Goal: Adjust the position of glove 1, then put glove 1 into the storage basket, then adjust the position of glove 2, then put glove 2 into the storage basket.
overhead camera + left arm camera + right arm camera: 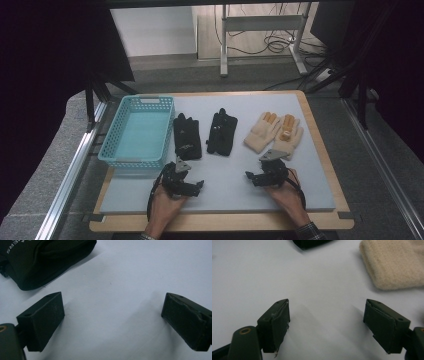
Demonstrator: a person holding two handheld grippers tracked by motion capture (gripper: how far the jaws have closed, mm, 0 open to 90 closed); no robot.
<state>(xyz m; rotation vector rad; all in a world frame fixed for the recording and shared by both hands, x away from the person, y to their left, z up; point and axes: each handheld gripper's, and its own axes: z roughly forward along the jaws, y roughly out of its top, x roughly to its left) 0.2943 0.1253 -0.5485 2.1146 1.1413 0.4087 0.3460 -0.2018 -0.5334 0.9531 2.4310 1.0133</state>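
A pair of black gloves point(204, 134) lies flat on the pale mat point(310, 197) of the counter, fingers pointing away from the person. The left one sits just beside the turquoise basket point(121, 154), and its cuff is nearest the left gripper point(192, 185). A pair of cream gloves point(275, 132) with orange-tinted fingers lies to their right, near the right gripper point(255, 177). Both grippers rest low over the mat on the person's side, each in a hand, well apart from each other. In the left gripper view the jaws stand wide and released over bare mat, a black glove cuff point(47, 260) beyond them. In the right gripper view the jaws are likewise spread and hold nothing, a cream cuff point(392, 263) ahead.
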